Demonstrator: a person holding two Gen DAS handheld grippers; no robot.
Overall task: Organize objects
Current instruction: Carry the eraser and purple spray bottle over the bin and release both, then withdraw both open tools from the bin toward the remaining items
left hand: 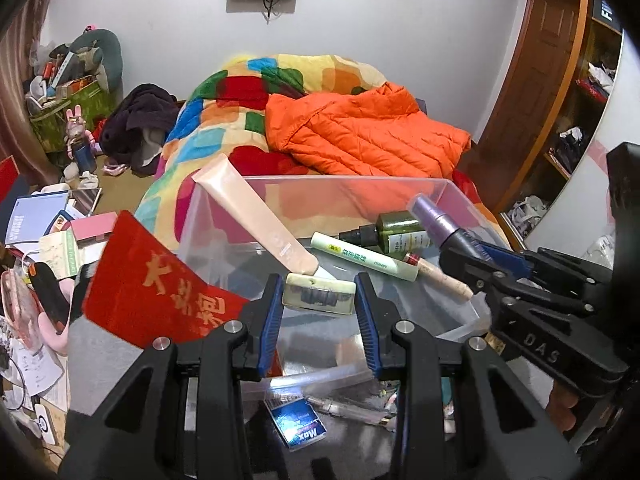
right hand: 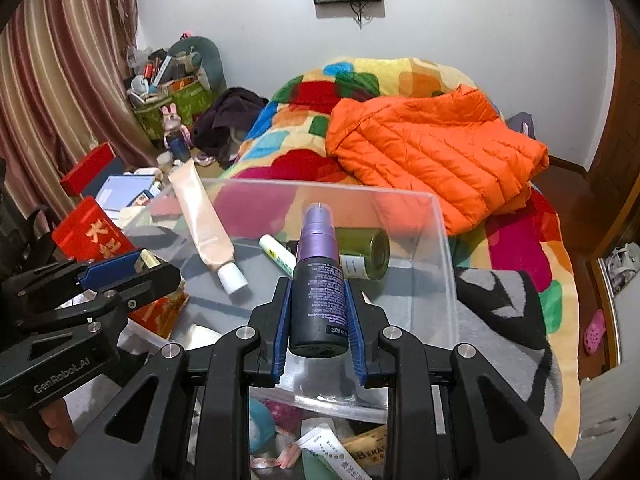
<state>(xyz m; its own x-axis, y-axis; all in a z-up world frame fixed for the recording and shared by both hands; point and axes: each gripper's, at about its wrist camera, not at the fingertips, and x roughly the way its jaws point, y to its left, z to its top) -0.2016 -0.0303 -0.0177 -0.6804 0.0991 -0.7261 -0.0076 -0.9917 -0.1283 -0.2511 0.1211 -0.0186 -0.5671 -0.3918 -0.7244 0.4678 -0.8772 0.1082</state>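
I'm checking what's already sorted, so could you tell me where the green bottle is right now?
The green bottle lies on its side inside the clear bin, toward the far right, just behind the purple spray bottle held in the right claw.

Bright even indoor light, soft shadows; fisheye bending, dark vignette at corners; sharp focus.

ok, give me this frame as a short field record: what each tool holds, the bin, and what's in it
left tool: shut on a pale green compact case, held over the bin
right tool: shut on a purple spray bottle, nozzle pointing away, over the bin
bin: clear plastic bin, open top
in bin: peach tube, white-green tube, dark green bottle on its side
left of bin: red packet
background: orange puffer jacket on a multicoloured blanket
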